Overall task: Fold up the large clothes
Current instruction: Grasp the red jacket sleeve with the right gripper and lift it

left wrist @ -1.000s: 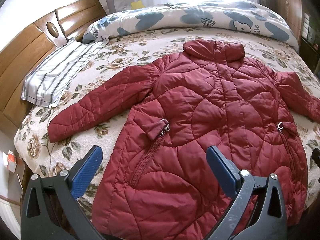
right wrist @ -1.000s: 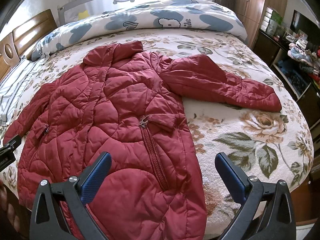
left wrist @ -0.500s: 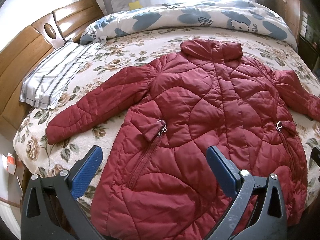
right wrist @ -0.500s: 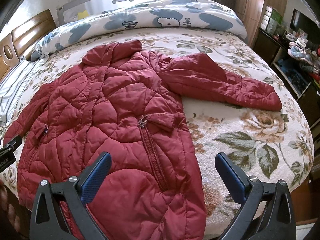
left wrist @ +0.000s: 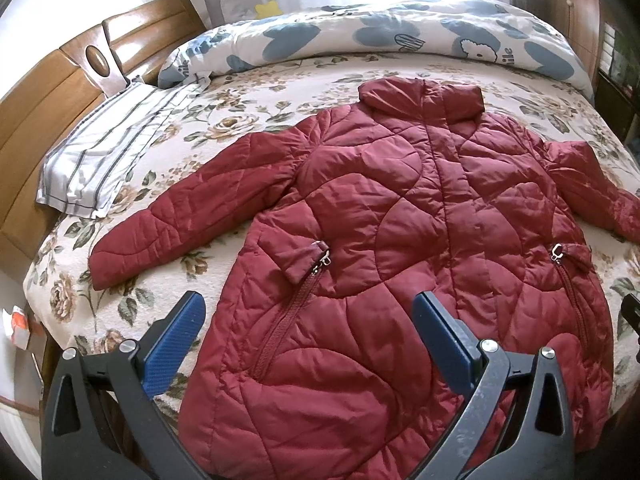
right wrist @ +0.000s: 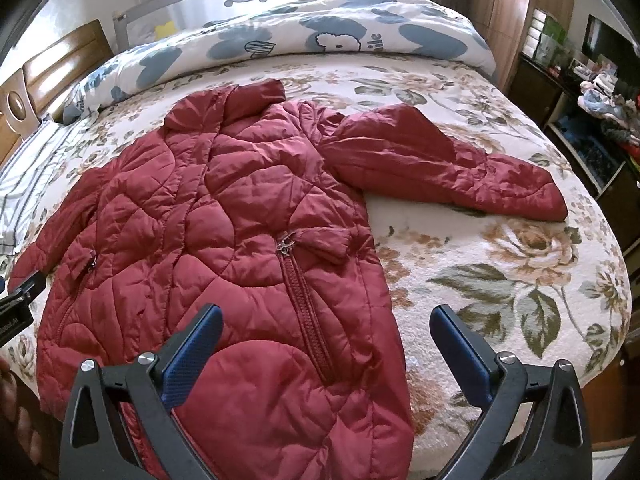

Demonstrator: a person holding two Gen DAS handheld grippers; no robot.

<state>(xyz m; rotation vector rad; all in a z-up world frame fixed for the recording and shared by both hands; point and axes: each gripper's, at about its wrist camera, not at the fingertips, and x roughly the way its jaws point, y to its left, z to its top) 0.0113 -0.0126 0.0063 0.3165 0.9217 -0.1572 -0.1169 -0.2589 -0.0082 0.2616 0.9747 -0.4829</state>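
Red quilted coat [left wrist: 420,232] spread flat on floral bedspread [right wrist: 500,272], sleeves out, striped pillow [left wrist: 104,160] well apart, left gripper [left wrist: 308,320] and right gripper [right wrist: 328,332] both wide open, empty.

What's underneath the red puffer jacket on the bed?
The red jacket lies spread flat, front up, directly on the floral bedspread, which shows all around it. Whatever sits beneath the jacket's body is covered, so nothing more can be confirmed.

The left tool [left wrist: 308,312] has apparently drifted slightly left.
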